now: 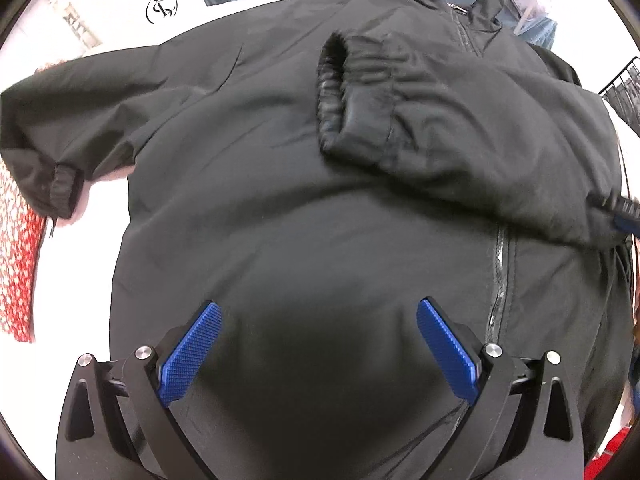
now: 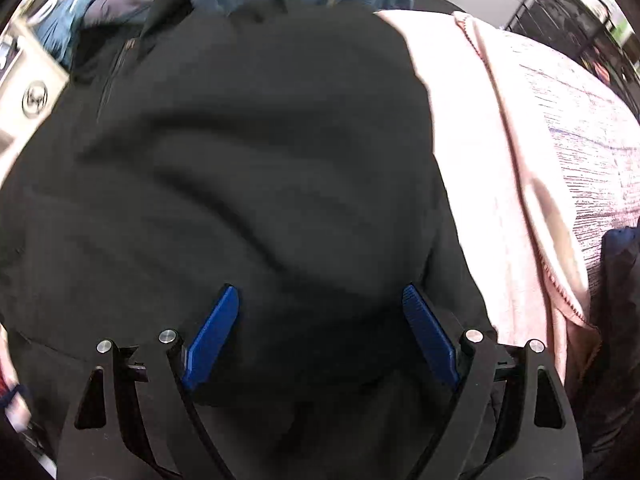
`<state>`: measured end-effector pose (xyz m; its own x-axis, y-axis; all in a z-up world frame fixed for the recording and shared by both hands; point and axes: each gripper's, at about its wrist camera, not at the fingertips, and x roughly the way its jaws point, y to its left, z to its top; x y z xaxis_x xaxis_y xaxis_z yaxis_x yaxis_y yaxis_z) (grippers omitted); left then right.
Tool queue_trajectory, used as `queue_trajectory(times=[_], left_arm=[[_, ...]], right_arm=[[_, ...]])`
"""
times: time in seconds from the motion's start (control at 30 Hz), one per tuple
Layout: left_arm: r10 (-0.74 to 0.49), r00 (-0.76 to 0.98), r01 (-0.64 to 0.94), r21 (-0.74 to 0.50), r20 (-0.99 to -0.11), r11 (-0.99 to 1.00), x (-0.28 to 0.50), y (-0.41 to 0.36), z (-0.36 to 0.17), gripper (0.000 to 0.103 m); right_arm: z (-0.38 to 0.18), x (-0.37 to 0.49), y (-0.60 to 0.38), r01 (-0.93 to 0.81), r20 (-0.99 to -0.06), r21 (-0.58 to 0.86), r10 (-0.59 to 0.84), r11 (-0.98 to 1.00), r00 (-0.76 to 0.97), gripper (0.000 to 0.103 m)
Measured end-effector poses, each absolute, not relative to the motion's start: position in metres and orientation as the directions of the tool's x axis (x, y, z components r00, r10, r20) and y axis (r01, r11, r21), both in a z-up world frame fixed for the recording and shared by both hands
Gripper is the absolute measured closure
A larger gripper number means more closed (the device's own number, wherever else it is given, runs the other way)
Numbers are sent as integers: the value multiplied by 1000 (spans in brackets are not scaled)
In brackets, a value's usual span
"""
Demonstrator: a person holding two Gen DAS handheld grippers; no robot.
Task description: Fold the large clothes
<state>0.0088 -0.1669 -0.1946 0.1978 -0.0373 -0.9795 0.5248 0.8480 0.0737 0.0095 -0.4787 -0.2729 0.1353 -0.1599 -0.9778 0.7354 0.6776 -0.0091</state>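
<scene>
Left tongs spread wide, empty, poised over the lower front of the black jacket. Right tongs likewise wide, nothing gripped, above the jacket's right-hand side. Jacket spread zip-up on a white bed. One sleeve folded across the chest, cuff near the zip; the other sleeve stretched out to the far side. Pink blanket just beside the jacket; red patterned cloth at the bed's edge. Judged step: sleeve folding, half done. Next move probably needs a pinch on the outstretched cuff, then a carry across the chest.
</scene>
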Motion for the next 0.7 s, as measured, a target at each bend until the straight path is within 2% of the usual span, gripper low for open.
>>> queue_trajectory(times=[0.2,0.37,0.43,0.5,0.57,0.63,0.7], left_arm=[[-89,307,528,92,-948,845,33,-211,-163,6],[-160,345,565,68,-925,822,62,-248,-140,6],[-170,330,596,65,-929,801,59,-261,-146,6],[-138,243,633,49,-960,772,66,-278,-169,6],[-39,170,632,78,-985,771,71,-277,-207,6],[42,129,620,114,-991,776,71,-270,-237,5],[-4,185,622,114,-983,775,66,-266,-233,5]], right_arm=[[-269,20,-460,696,-973,-85,-209,713,95,17],[-228,30,-440,656,-923,-78,-303,751,238,17],[-225,37,-428,599,-923,-72,-281,797,263,17],[-237,46,-418,542,-948,-32,-197,840,250,17],[-255,49,-419,523,-974,-16,-132,852,186,16],[-282,48,-419,541,-994,4,-58,841,96,8],[-288,41,-421,581,-992,35,-41,813,117,5]])
